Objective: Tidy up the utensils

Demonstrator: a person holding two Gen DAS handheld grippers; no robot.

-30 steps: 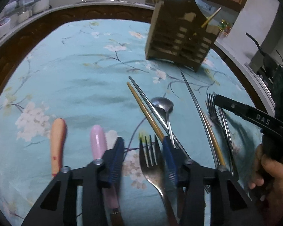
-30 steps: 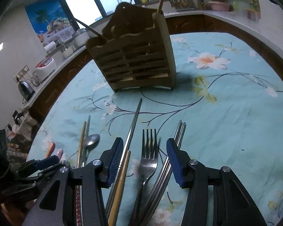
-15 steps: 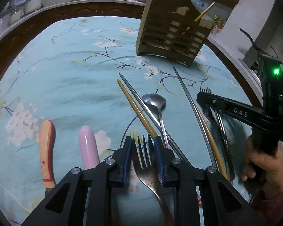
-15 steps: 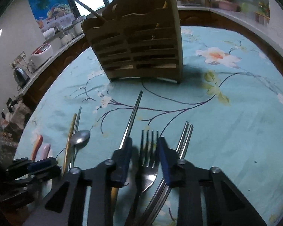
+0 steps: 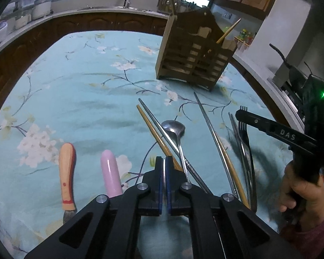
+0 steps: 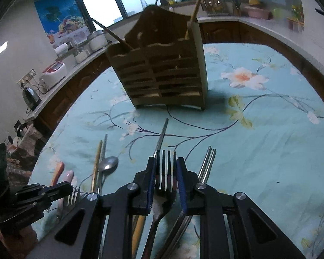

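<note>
Between the right gripper's jaws sits a fork, clamped by the head, tines toward the wooden caddy, handle trailing back; left gripper jaws nearly shut, can't tell on what.

both tools clamped, low

Dim, cool-toned indoor scene, lit mainly by overexposed windows along the top of both frames. Strong fisheye curvature and dark vignetting at the corners. Soft shadow beneath the wooden holder. Smeared dark patch at right of left-wrist frame, possibly motion blur.
</note>
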